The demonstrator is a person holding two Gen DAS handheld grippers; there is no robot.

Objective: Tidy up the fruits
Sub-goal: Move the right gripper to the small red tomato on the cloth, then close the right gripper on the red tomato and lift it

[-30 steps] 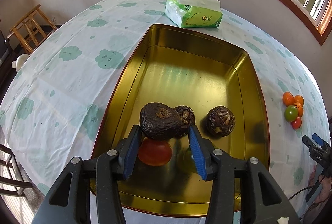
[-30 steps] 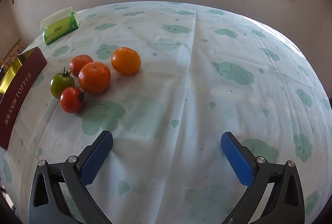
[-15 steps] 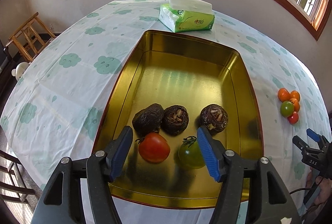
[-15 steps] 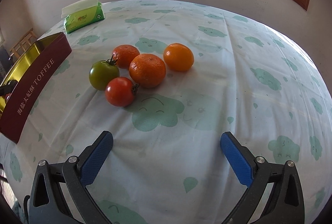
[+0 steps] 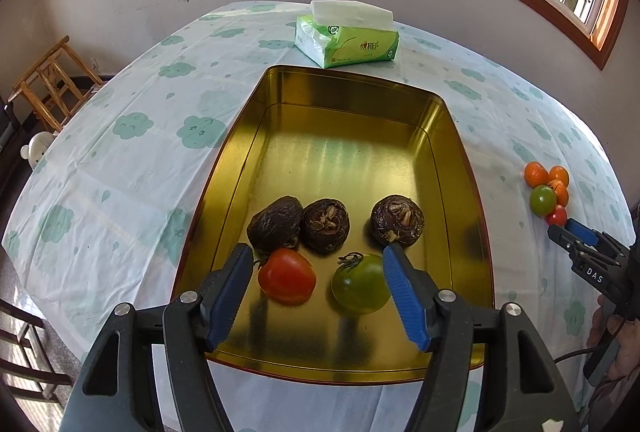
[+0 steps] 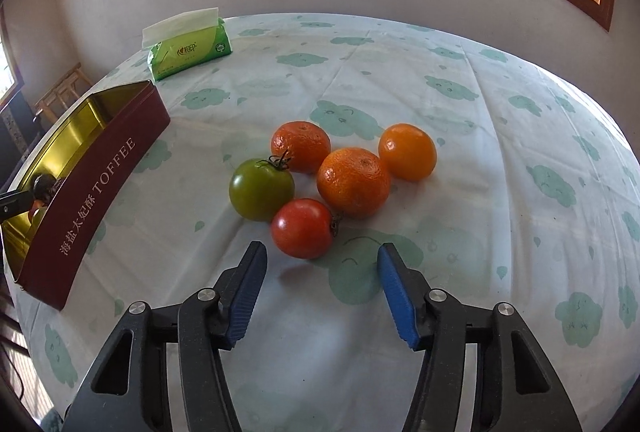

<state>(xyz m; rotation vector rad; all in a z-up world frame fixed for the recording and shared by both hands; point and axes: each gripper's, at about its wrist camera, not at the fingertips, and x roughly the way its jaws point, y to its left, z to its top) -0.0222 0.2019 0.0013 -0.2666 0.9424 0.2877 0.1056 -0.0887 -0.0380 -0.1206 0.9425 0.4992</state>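
Note:
A gold tin [image 5: 352,120] holds three dark brown fruits [image 5: 324,220], a red tomato [image 5: 287,275] and a green tomato [image 5: 361,284]. My left gripper [image 5: 318,268] is open and empty above the tin's near end. In the right wrist view a red tomato [image 6: 303,228], a green tomato [image 6: 261,189] and three oranges [image 6: 353,181] lie grouped on the tablecloth. My right gripper [image 6: 322,264] is open and empty, just short of the red tomato. The tin [image 6: 96,184] shows at the left there, with a dark red side.
A green tissue pack [image 5: 347,40] sits beyond the tin, also in the right wrist view [image 6: 188,46]. A wooden chair [image 5: 52,84] stands off the table's left. The wall and window are behind the table.
My left gripper let go of a dark brown fruit in the tin, opened and drew back. My right gripper moved toward the fruit group and narrowed its opening.

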